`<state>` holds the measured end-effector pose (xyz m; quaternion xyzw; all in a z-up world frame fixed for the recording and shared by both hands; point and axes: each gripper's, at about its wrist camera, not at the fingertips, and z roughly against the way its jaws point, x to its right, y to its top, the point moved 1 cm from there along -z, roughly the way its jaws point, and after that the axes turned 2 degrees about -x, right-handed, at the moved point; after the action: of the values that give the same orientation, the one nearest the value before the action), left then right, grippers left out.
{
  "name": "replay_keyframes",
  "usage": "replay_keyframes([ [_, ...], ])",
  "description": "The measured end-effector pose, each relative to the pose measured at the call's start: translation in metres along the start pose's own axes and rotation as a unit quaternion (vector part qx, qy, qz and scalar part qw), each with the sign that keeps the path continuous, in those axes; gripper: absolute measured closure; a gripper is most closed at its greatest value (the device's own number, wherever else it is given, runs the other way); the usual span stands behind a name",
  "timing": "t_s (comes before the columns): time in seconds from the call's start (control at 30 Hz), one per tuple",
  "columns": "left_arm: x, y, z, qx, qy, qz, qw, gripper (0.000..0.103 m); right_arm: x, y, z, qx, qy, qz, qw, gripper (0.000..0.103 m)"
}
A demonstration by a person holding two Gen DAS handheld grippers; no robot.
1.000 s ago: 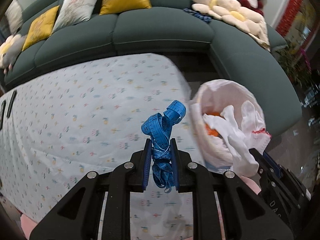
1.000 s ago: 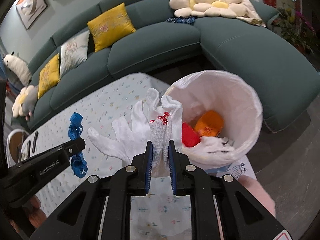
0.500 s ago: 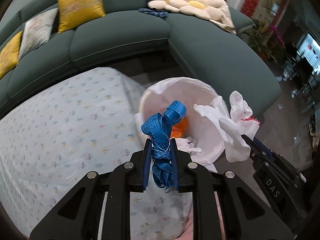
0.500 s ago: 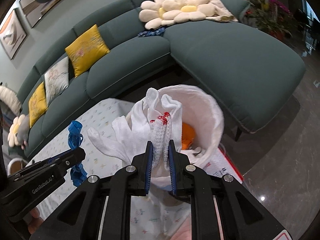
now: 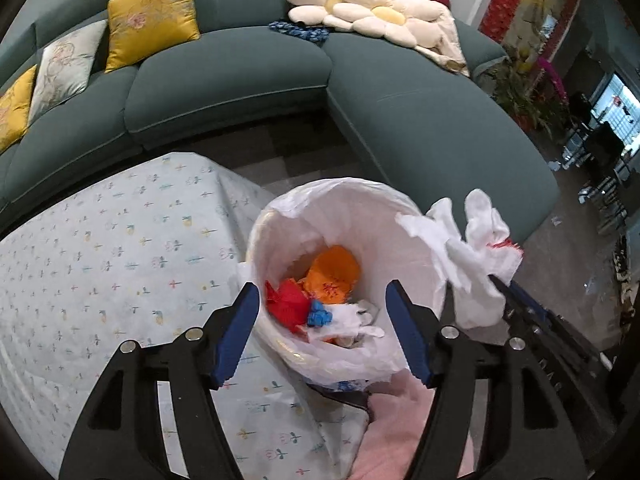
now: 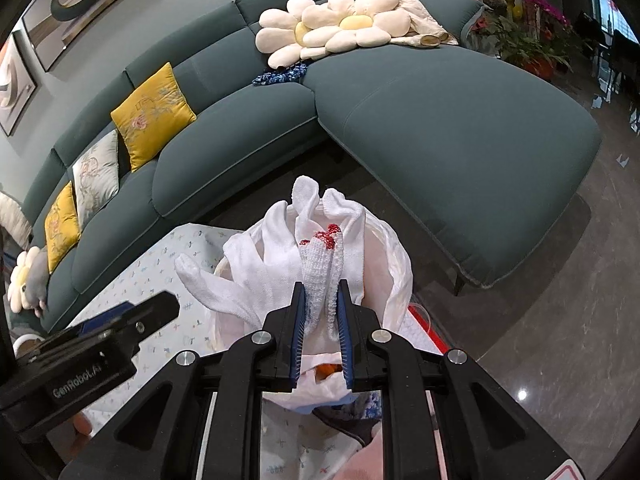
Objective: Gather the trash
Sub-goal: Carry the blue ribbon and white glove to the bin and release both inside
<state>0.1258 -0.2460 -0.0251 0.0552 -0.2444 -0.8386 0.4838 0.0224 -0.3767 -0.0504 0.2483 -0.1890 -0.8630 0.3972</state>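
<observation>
A trash bin lined with a white bag (image 5: 360,200) stands at the table's right end. My left gripper (image 5: 326,332) is open and empty right above it. The blue tape measure (image 5: 319,317) lies inside with red (image 5: 286,304) and orange (image 5: 334,276) trash. My right gripper (image 6: 322,340) is shut on a white knit glove with red trim (image 6: 320,276), held over the bin's rim (image 6: 396,264). The glove also shows in the left wrist view (image 5: 470,264), at the bin's right side.
The table with a floral cloth (image 5: 112,264) lies left of the bin. A teal corner sofa (image 5: 420,120) with yellow cushions (image 5: 152,20) and a flower pillow (image 5: 360,4) wraps behind. Grey tiled floor (image 6: 560,300) is at the right.
My left gripper moved right over the bin and opened, and the blue tape measure dropped into it. My right gripper kept hold of the glove and moved with it over the bin.
</observation>
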Motion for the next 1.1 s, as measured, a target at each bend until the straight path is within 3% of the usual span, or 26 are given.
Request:
replay_keyframes([
  [0.47, -0.038, -0.008, 0.001, 0.005, 0.043, 0.024, 0.9988, 0.041, -0.032, 0.001, -0.016, -0.014, 0.005, 0.038, 0.999, 0.088],
  [1.1, -0.055, -0.013, -0.002, 0.000, 0.048, 0.033, 0.9983, 0.041, -0.048, 0.003, -0.020, -0.018, -0.001, 0.056, 0.998, 0.088],
])
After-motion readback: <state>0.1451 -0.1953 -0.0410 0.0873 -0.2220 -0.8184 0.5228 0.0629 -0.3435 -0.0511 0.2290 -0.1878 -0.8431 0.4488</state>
